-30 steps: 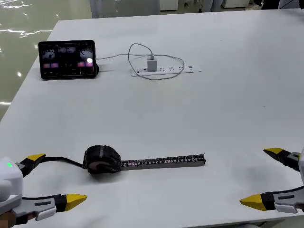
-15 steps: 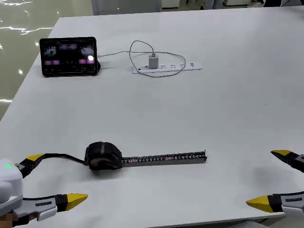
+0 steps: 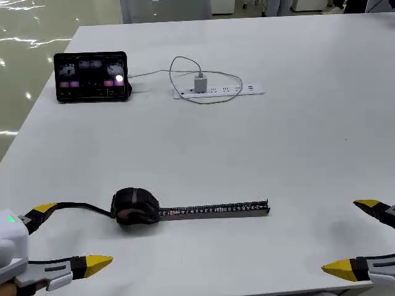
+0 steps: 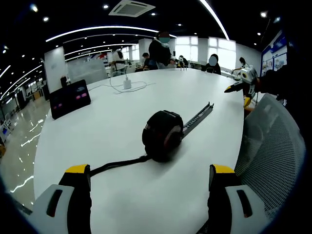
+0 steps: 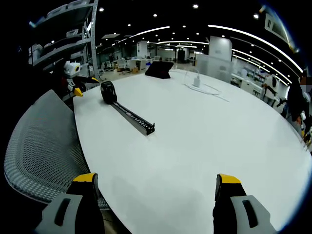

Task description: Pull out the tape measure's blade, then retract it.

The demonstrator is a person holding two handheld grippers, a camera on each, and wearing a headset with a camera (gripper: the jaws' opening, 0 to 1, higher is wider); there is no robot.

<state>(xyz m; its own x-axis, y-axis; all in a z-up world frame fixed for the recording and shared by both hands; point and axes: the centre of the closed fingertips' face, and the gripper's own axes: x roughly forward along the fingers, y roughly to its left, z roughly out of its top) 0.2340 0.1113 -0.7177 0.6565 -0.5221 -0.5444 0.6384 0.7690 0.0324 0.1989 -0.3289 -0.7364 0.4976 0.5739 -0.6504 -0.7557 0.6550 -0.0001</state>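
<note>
A white table (image 3: 247, 142) is stretching away from the viewer in the head view. The tape measure (image 3: 134, 207), a round black case, is lying in the lower left of the frame. Its blade (image 3: 216, 209) is sticking out of the case and lying flat on the table, pointing right and ending near the lower middle of the frame. A black strap (image 3: 80, 206) is trailing from the case toward the left edge.

The left gripper (image 3: 73, 235) is sitting in the lower left corner, its yellow-tipped jaws spread wide and released, grasping nothing. The strap is running up to its upper tip, though whether the two are touching cannot be told. In the left gripper view the case is resting at the centre of the frame, ahead of the open jaws, with the blade running toward the upper right.

The right gripper (image 3: 352, 237) is sitting in the lower right corner of the head view, jaws also spread wide and released, nothing between them, well apart from the blade's end. In the right gripper view the case is showing in the upper left, and a grey mesh chair (image 5: 39, 146) is curving along the left side.

A tablet (image 3: 91, 76) with a lit screen is standing in the upper left of the head view. A white power strip (image 3: 222, 90) is lying in the upper middle, with a charger (image 3: 200, 82) plugged in and a cable (image 3: 179, 61) looping around it
</note>
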